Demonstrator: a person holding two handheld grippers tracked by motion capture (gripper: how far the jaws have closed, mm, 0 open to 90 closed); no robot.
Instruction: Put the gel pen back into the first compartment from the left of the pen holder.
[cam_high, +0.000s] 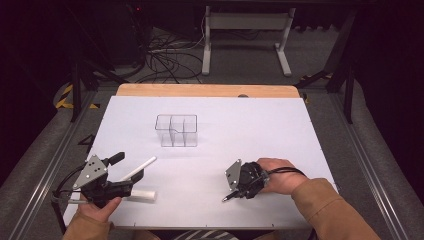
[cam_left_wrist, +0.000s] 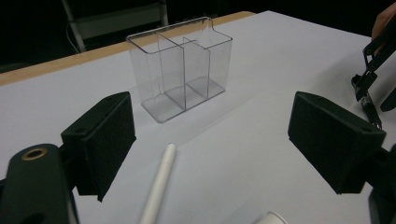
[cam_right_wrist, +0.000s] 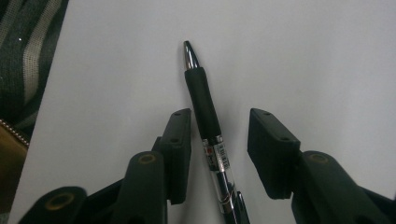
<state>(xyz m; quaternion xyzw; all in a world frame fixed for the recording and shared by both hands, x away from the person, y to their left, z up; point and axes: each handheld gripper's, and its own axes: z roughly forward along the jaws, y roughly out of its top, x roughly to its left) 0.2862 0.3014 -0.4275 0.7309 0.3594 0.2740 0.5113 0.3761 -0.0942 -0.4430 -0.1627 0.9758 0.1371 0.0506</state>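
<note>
Right gripper view: rubber-gripped pen (cam_right_wrist: 205, 109) between parted matte fingers (cam_right_wrist: 273, 149); left fingers (cam_left_wrist: 334, 140) likewise spread.

A white desk frame (cam_high: 247, 35) stands beyond the table, tangled cables (cam_high: 167, 57) (black) beside it.

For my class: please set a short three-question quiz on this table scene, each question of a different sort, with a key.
1. True or false: the clear organizer already holds a pen.
2. Which item lies between the right gripper jaws? A) black pen B) white pen C) cable
3. Fill in: the white pen lies on the table between the open jaws of the ____ gripper.

Key: 1 false, its compartments are empty; 2 A, with the jaws apart around it; 3 left.
</note>
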